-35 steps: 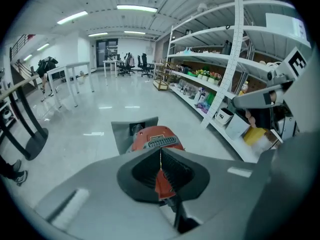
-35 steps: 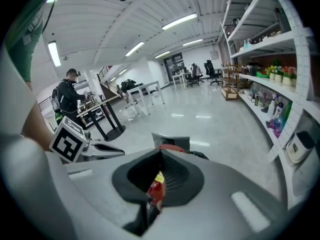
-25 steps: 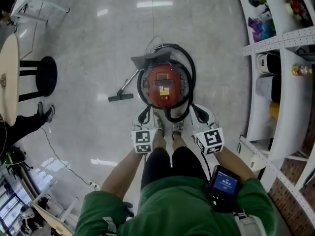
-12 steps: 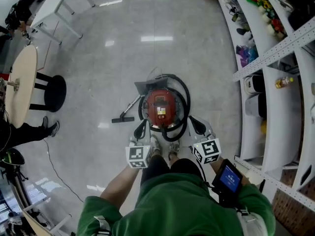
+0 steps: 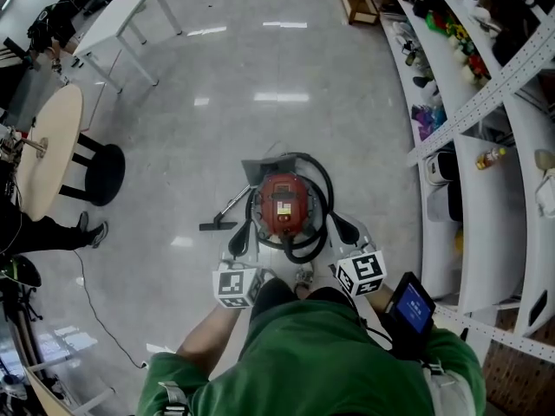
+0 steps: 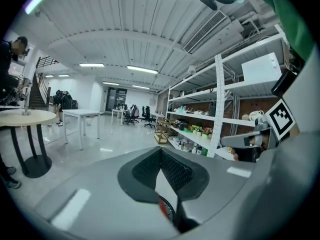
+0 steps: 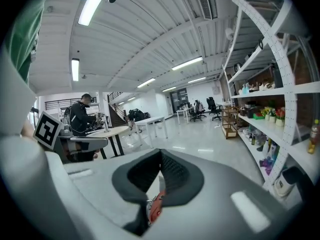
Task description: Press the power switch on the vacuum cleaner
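The red round vacuum cleaner (image 5: 284, 203) stands on the grey floor just ahead of my feet, with a black hose (image 5: 323, 199) looped round it. Its wand and floor brush (image 5: 218, 225) lie to its left. My left gripper (image 5: 246, 228) hangs near the vacuum's lower left side and my right gripper (image 5: 342, 226) near its lower right, both apart from it. In the left gripper view the left gripper (image 6: 160, 152) has its pads together, and only a red sliver of the vacuum (image 6: 163, 210) shows below them. The right gripper (image 7: 160, 155) looks the same, shut on nothing.
Tall white shelves (image 5: 486, 137) full of goods run along the right. At the left are a round table (image 5: 45, 150), a black stool (image 5: 106, 173) and a person's shoe (image 5: 95, 230). A white table (image 5: 117, 14) stands at the back left. A thin cable (image 5: 97, 289) crosses the floor.
The head view has risen and pulled back, so the vacuum looks smaller and farther. Both grippers have drawn back toward my body, away from the vacuum's sides.
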Tool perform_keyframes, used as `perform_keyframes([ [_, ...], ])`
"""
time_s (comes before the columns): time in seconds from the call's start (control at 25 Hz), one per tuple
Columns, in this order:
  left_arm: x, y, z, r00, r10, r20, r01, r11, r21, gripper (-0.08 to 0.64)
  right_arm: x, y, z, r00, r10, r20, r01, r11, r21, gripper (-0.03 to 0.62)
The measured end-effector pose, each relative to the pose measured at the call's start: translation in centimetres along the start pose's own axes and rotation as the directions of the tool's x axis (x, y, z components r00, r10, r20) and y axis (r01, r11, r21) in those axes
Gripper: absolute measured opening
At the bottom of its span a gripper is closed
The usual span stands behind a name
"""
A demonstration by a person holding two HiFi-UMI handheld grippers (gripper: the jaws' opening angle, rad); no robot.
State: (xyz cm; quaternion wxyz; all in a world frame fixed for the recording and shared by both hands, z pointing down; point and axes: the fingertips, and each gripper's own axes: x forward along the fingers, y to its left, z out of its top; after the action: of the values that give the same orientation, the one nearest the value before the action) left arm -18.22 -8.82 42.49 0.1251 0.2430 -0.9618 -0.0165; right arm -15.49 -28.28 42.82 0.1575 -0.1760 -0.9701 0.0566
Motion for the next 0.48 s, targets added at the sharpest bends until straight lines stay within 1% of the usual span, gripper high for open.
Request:
perform_keyframes([
  [0.2,-2.6,0.3,1.2,0.999,-0.004,0.045,0.005,1.0,-0.003,0.008,-1.4,1.8,1.4,0.999,-0.011,0.037,0.011,1.0,-0.001,0.002],
  [0.48,-7.7,1.0,1.4,0.996,-0.032,0.086,0.032,0.999,0.0,0.008,-3.4,6.5,1.5,0.998,-0.025,0.058,0.026,0.999,-0.023,0.002],
])
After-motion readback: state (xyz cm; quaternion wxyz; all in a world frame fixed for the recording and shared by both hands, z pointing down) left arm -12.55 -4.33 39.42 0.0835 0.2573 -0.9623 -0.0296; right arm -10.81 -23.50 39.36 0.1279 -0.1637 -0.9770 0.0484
